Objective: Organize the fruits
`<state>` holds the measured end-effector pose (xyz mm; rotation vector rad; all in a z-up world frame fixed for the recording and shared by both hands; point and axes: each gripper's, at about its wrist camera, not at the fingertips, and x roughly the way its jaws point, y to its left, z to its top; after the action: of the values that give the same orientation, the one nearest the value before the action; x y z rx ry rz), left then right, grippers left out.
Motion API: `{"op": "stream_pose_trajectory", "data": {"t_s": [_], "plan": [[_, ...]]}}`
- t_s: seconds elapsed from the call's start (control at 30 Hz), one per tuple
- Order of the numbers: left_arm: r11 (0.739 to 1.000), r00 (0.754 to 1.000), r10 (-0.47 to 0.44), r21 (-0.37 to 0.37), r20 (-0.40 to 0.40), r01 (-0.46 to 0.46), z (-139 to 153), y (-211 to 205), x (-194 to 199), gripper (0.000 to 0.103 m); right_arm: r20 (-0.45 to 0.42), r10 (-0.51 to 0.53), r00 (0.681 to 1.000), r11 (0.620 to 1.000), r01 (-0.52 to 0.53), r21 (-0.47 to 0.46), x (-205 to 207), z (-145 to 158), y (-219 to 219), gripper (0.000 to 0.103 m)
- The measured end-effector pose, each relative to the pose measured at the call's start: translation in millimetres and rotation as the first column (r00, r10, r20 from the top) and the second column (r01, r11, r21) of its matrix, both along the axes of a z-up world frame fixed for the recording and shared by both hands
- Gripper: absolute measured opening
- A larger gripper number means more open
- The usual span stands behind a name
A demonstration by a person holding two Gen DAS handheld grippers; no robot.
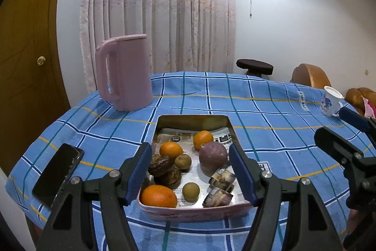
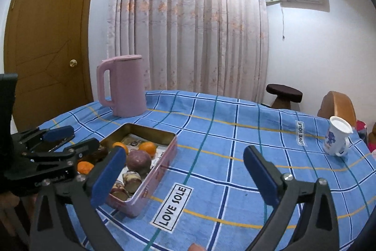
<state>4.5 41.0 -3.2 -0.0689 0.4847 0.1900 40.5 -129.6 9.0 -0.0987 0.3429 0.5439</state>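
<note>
A pink metal tin (image 1: 188, 212) sits on the blue checked tablecloth and holds the fruit: three oranges (image 1: 158, 196), a purple round fruit (image 1: 213, 154), two small brown-green fruits (image 1: 190, 191), dark wrinkled fruits (image 1: 164, 169) and two cut striped pieces (image 1: 222, 177). My left gripper (image 1: 190, 177) is open and empty, its blue pads either side of the tin's near half. My right gripper (image 2: 185, 177) is open and empty over bare cloth to the right of the tin (image 2: 150, 180). The left gripper (image 2: 63, 140) also shows in the right wrist view.
A pink kettle (image 1: 124, 72) stands behind the tin at the back left. A black phone (image 1: 58, 174) lies near the left table edge. A white mug with blue print (image 1: 331, 101) stands at the far right. A stool and brown chairs stand beyond the table.
</note>
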Motion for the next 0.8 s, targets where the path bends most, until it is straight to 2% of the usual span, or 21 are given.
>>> {"op": "stream_pose_trajectory", "data": {"t_s": [0.8], "plan": [[0.999, 1.0, 0.025, 0.026, -0.014, -0.025, 1.9, -7.9, -1.9, 0.07, 0.021, -0.022, 1.0, 0.999, 0.021, 0.034, -8.9, 2.9, -15.3, 0.103]]}}
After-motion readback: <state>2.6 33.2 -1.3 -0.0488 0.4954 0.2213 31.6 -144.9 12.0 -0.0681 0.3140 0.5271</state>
